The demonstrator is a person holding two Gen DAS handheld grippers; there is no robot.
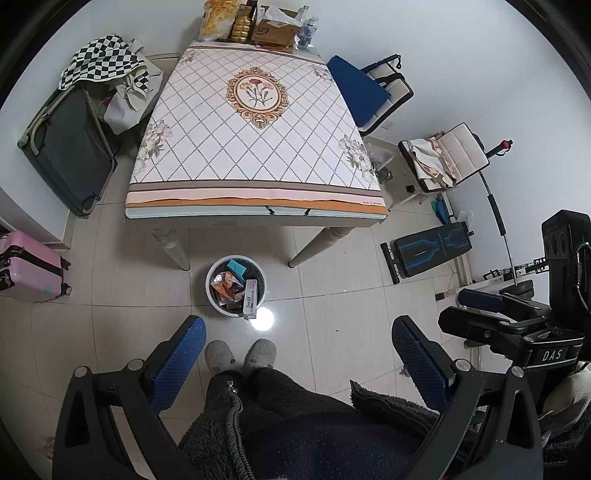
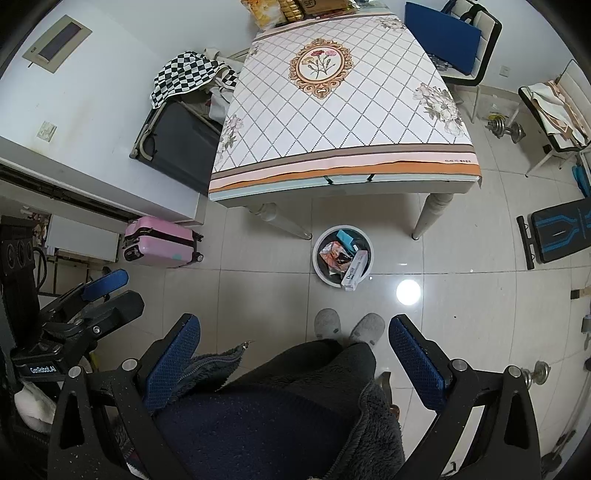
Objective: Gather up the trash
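Note:
A round white trash bin point(image 1: 213, 291) stands on the floor under the table's near edge; it also shows in the right wrist view point(image 2: 318, 267). It holds an orange crumpled wrapper point(image 1: 225, 286), a teal packet point(image 1: 236, 268) and a white Doctor box point(image 1: 251, 298) leaning on its rim. My left gripper point(image 1: 299, 338) is open and empty, held high above the floor, well back from the bin. My right gripper point(image 2: 293, 338) is open and empty too, held beside the left one point(image 2: 105, 282). Neither touches anything.
A table point(image 1: 255, 166) with a floral diamond-pattern cloth has boxes and bottles point(image 1: 258, 22) at its far end. A dark suitcase point(image 1: 70, 155) and pink suitcase point(image 1: 26, 266) stand left. Chairs point(image 1: 373, 88) and a bench point(image 1: 432, 251) stand right. My slippered feet point(image 1: 240, 354) are near the bin.

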